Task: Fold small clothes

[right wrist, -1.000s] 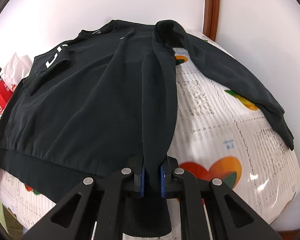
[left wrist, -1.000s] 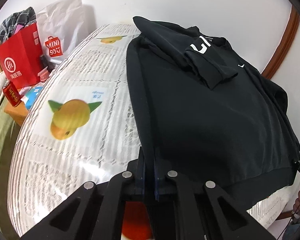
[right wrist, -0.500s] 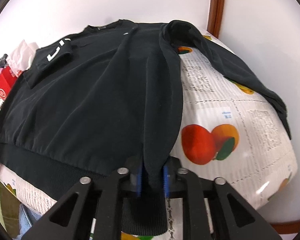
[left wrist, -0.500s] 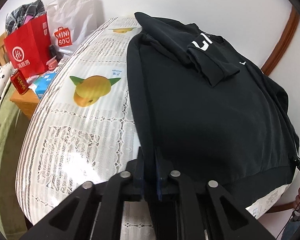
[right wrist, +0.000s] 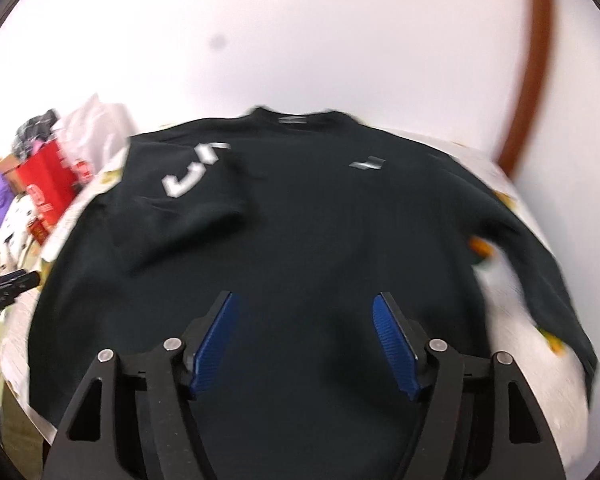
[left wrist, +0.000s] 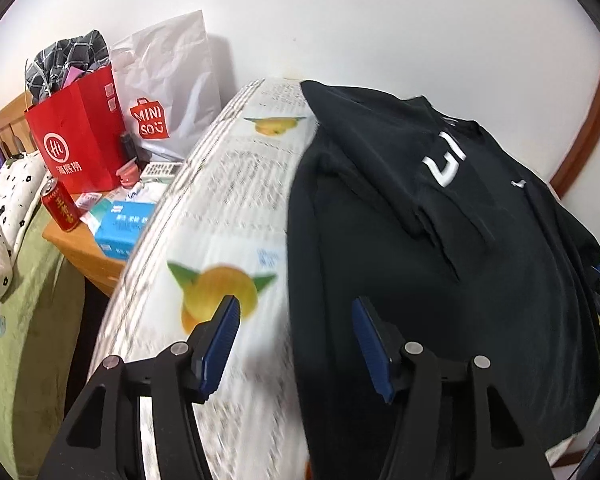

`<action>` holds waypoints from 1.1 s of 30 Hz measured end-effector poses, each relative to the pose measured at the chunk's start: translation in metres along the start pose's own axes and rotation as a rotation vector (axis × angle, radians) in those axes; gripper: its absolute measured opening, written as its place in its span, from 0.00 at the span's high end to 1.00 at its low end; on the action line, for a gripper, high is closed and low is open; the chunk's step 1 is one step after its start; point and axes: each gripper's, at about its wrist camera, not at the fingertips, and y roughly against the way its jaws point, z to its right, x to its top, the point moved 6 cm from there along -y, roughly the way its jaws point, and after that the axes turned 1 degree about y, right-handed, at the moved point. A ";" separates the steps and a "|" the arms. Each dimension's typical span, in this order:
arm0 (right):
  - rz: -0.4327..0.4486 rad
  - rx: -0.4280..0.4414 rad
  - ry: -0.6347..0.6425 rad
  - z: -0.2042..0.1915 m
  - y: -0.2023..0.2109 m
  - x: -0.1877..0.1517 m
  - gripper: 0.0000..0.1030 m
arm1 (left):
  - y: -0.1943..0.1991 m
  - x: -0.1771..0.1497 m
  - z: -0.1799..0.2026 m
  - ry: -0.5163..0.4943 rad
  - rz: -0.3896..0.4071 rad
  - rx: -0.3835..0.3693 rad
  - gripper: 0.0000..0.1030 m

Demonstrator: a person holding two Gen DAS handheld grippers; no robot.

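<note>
A black sweatshirt (left wrist: 440, 264) (right wrist: 300, 240) lies spread on a table with a fruit-print cloth (left wrist: 228, 200). One sleeve with white letters (left wrist: 444, 164) is folded across its chest; the other sleeve (right wrist: 540, 272) trails off to the right. My left gripper (left wrist: 296, 320) hovers over the sweatshirt's left edge, its jaws opening, nothing between the blue pads. Over the lower middle of the garment my right gripper (right wrist: 304, 320) stands with jaws opening and nothing in them. The left gripper's tip (right wrist: 16, 284) shows at the left edge of the right wrist view.
A side table (left wrist: 88, 252) to the left carries a red paper bag (left wrist: 76, 140), a white shopping bag (left wrist: 168, 92), a red can (left wrist: 60, 206) and a blue tissue box (left wrist: 124, 228). A green bedspread (left wrist: 24, 340) lies beyond. A white wall and brown trim (right wrist: 528, 68) stand behind.
Both grippers were shut on the sweatshirt's side folds; both have let go and opened. Each has lifted away, the right one swinging left over the garment's middle.
</note>
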 end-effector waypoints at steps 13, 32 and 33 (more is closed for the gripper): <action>-0.085 0.238 0.176 -0.152 -0.096 0.028 0.30 | -0.065 0.012 0.008 -0.036 -0.080 -0.088 0.42; -0.033 0.296 0.127 -0.113 -0.083 0.043 0.92 | -0.068 0.004 0.019 -0.100 -0.035 -0.033 0.31; -0.017 0.277 0.116 -0.100 -0.078 0.047 0.92 | -0.068 0.004 0.020 -0.103 -0.033 -0.026 0.31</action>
